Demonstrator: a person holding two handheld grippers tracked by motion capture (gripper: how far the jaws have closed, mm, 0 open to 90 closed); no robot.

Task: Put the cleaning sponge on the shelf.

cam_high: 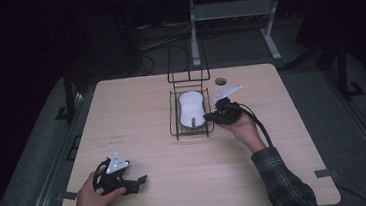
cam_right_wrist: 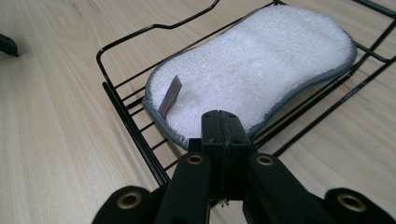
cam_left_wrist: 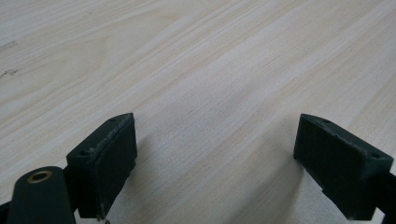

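We see a soft white sponge pad with a grey edge (cam_right_wrist: 254, 70) lying flat in a low black wire basket (cam_right_wrist: 122, 105). A small grey tag (cam_right_wrist: 170, 95) sticks up from the pad near its close end. The basket sits on the light wooden table (cam_high: 139, 137), a little past the middle, and behind it a taller black wire rack (cam_high: 186, 65) stands up.

Our right gripper (cam_right_wrist: 225, 122) is at the close end of the pad, over its grey edge. Its two black jaws are pressed tight together. We cannot tell if they pinch the edge of the pad or just touch it. From above, the right gripper (cam_high: 211, 116) comes in from the right side of the basket, held by a hand (cam_high: 243, 128) in a checked sleeve.

Our left gripper (cam_left_wrist: 215, 163) is well apart from the basket, low over the bare table at the near left corner. Its jaws stand wide apart with nothing between them. A hand (cam_high: 91, 196) holds it there.
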